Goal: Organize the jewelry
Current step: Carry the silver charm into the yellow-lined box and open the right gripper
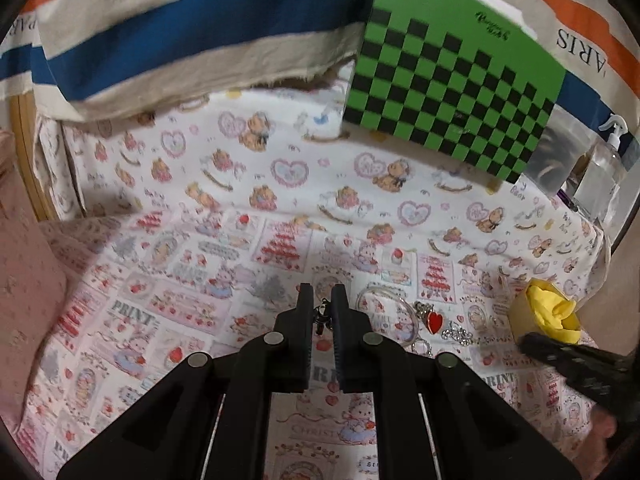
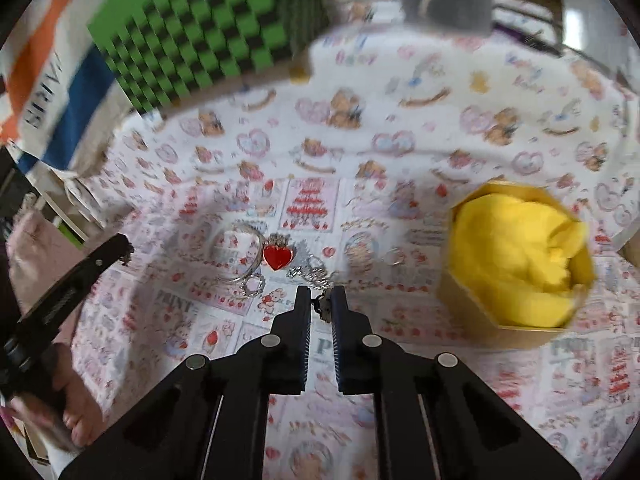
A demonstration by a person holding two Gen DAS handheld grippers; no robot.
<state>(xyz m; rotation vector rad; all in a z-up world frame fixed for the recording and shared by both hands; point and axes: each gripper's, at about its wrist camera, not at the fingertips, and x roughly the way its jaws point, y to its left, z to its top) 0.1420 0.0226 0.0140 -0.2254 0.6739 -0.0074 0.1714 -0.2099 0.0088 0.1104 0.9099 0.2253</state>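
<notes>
My left gripper (image 1: 322,299) is shut on a small dark dangling earring (image 1: 322,318) held above the patterned cloth. My right gripper (image 2: 322,295) is shut on a small bronze-coloured charm piece (image 2: 325,307). On the cloth lie a clear bangle (image 2: 240,252), a red heart pendant (image 2: 277,257), a small ring (image 2: 253,285) and a sparkly chain piece (image 2: 314,270). The same pile shows in the left wrist view, with the heart pendant (image 1: 435,321) right of my fingers. A hexagonal box lined with yellow cloth (image 2: 516,256) stands to the right.
A green and black checkered box (image 1: 452,80) leans at the back. A clear pump bottle (image 1: 604,168) stands at the far right. A striped fabric bag (image 1: 180,36) hangs over the back. A person's bare foot (image 2: 80,420) shows at lower left.
</notes>
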